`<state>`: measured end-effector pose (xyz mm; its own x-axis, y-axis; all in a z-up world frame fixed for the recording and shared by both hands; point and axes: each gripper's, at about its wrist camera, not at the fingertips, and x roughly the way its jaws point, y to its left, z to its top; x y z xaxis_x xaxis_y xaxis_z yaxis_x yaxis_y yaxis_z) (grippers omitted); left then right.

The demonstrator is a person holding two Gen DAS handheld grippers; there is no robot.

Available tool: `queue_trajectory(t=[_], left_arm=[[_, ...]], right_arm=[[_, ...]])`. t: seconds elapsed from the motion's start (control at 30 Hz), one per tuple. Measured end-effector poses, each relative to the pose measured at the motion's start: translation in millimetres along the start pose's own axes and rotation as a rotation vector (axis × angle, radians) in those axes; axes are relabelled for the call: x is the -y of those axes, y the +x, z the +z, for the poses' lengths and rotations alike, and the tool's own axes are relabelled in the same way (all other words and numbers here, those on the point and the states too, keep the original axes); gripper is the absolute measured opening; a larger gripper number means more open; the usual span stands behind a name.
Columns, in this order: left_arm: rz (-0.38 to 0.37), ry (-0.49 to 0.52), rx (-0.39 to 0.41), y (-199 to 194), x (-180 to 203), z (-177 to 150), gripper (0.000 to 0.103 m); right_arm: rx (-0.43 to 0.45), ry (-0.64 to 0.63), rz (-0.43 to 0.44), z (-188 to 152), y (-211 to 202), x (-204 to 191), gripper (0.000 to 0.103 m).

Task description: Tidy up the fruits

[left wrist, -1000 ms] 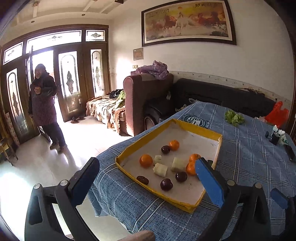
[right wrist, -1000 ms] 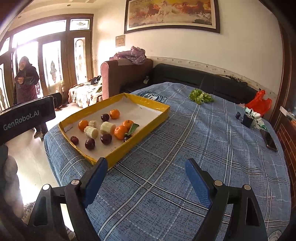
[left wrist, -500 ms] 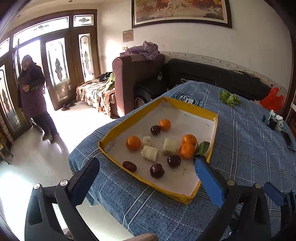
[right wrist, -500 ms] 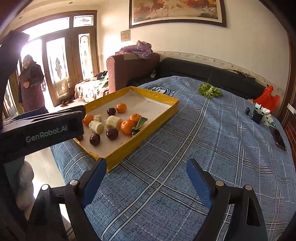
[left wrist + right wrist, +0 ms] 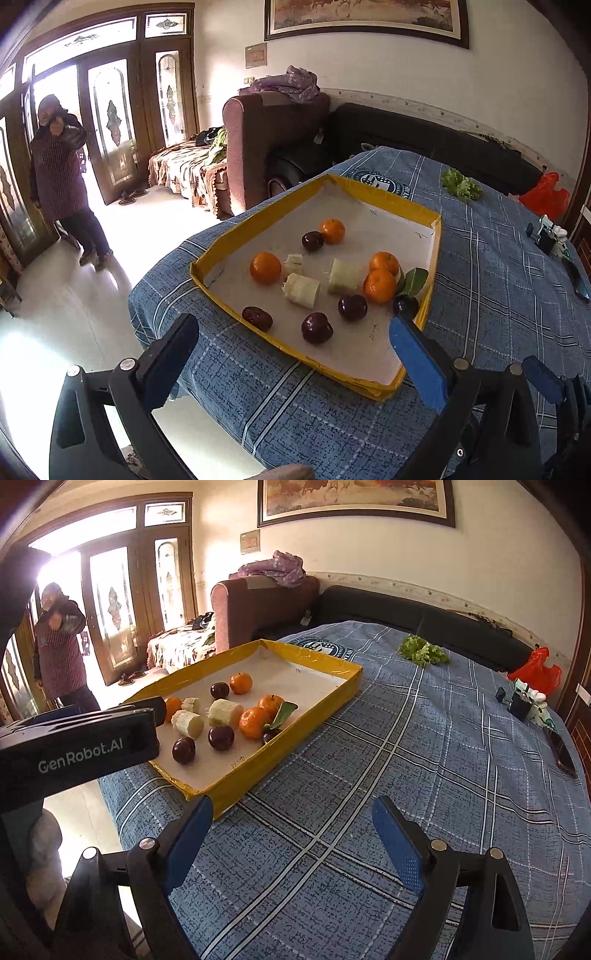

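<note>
A yellow-rimmed tray (image 5: 373, 384) (image 5: 306, 734) lies on the blue plaid tablecloth near the table's left edge. In it lie several oranges (image 5: 265, 267) (image 5: 255, 722), several dark plums (image 5: 316, 327) (image 5: 184, 750), a dark red date (image 5: 257, 318) and pale cut cane pieces (image 5: 301, 289) (image 5: 187, 723). My left gripper (image 5: 291, 338) is open and empty, hovering just before the tray's near corner. My right gripper (image 5: 291, 829) is open and empty, above bare cloth right of the tray. The left gripper's black body (image 5: 77, 746) hides the tray's left end in the right wrist view.
A green leafy bunch (image 5: 423, 653) lies far back on the table. A red bag (image 5: 535, 670), small bottles (image 5: 524, 701) and a dark phone (image 5: 561, 751) sit at the right edge. A person (image 5: 61, 177) stands by the door. Sofas stand behind the table.
Both grippers have moved forward toward the table; the tray and fruit loom larger. The left gripper's body has come further into the right wrist view. Both stay open.
</note>
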<state>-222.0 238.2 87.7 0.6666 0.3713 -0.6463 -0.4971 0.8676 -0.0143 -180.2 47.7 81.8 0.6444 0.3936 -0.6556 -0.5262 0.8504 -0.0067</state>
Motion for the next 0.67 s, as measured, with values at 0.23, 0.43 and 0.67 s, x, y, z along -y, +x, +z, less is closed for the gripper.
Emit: queue_trajectory(t=[0.23,0.43,0.67], left_arm=[[-0.007,-0.006,-0.011,2.2,-2.9,-0.4,0.103],[0.002,-0.005,0.002,2.2,-2.8,2.6,0.103],[0.016,0.023,0.023,-6.2,4.0,9.4,0.103]], right_arm=[[-0.007,-0.023,-0.003,1.9,2.3,-6.9,0.092],[-0.007,-0.041,0.009,3.7,3.9,-11.1,0.092],[0.014,0.006,0.015,9.2,-3.1,-1.2,0.092]])
